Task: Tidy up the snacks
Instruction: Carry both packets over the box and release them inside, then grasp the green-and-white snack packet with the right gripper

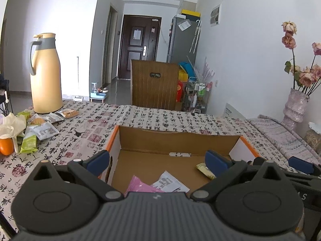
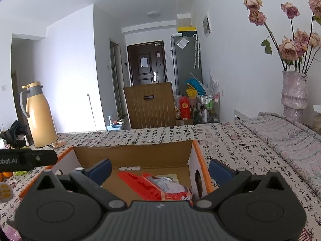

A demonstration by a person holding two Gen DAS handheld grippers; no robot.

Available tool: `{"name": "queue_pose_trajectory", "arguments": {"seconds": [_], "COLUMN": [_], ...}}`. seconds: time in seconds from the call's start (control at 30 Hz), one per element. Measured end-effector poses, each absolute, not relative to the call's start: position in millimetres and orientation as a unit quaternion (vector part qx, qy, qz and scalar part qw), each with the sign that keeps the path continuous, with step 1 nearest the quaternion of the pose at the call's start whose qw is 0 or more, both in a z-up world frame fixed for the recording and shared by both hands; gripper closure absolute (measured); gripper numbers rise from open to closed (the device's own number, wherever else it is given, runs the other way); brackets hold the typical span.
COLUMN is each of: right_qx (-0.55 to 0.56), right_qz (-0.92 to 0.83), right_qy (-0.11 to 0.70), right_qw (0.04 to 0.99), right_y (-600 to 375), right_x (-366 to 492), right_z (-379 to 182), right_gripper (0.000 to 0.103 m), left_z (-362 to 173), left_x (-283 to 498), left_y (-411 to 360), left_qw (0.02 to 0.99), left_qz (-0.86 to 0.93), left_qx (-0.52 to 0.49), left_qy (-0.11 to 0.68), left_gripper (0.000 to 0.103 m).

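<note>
An open cardboard box [image 1: 176, 138] with orange-edged white walls sits on the patterned tablecloth. In the left wrist view it holds a pink packet [image 1: 140, 186], a white printed packet [image 1: 170, 182] and a yellow-green packet [image 1: 204, 169]. My left gripper [image 1: 158, 160] hangs open over the box's near edge with nothing between its fingers. In the right wrist view my right gripper [image 2: 160, 170] stands wide open above the box [image 2: 132, 150], over a red snack bag [image 2: 148, 186] that lies loose on the box floor. Several more snack packets [image 1: 38, 128] lie on the table at the left.
A tall yellow thermos [image 1: 45, 74] stands at the table's far left, with an orange [image 1: 6, 146] and a crumpled white tissue [image 1: 12, 124] near the packets. A vase of dried roses [image 2: 294, 92] stands on folded cloth at the right. A wooden chair back [image 1: 154, 84] rises behind the table.
</note>
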State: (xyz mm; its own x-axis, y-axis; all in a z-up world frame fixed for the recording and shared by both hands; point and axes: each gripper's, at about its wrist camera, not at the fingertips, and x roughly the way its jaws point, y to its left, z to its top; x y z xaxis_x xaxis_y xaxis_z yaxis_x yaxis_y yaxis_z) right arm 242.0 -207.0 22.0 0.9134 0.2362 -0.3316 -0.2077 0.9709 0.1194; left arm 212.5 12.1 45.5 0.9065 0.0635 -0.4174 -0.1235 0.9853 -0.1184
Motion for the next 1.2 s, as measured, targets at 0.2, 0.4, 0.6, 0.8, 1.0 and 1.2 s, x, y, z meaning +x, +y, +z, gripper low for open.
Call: {"name": "queue_pose_trajectory", "arguments": {"seconds": [0.2, 0.4, 0.6, 0.8, 1.0, 1.2], "right_qx": [0.035, 0.033, 0.033, 0.03, 0.02, 0.019], "right_qz": [0.112, 0.109, 0.106, 0.103, 0.1, 0.099], "right_qy": [0.165, 0.168, 0.173, 0.18, 0.188, 0.203], "right_qw": [0.979, 0.979, 0.979, 0.978, 0.977, 0.974], "right_y": [-208.8, -212.4, -220.1, -230.6, -241.3, -251.2], "right_x": [227.6, 210.2, 189.1, 167.8, 152.3, 137.8], "right_z": [32.0, 32.5, 30.1, 24.2, 15.9, -1.1], "right_gripper": [0.0, 0.0, 0.0, 0.0, 0.0, 0.0], "left_z": [57.3, 60.6, 54.6, 43.5, 30.9, 11.7], "left_x": [196.1, 175.3, 158.3, 140.9, 122.2, 107.2], "left_y": [9.8, 8.3, 10.9, 16.4, 24.6, 32.1], "left_qw": [0.978, 0.98, 0.978, 0.975, 0.974, 0.97], "left_qz": [0.04, 0.03, 0.033, 0.037, 0.044, 0.054], "left_qx": [-0.066, -0.06, -0.056, -0.052, -0.047, -0.051], "left_qy": [0.196, 0.19, 0.198, 0.211, 0.219, 0.231], "left_gripper": [0.0, 0.0, 0.0, 0.0, 0.0, 0.0]}}
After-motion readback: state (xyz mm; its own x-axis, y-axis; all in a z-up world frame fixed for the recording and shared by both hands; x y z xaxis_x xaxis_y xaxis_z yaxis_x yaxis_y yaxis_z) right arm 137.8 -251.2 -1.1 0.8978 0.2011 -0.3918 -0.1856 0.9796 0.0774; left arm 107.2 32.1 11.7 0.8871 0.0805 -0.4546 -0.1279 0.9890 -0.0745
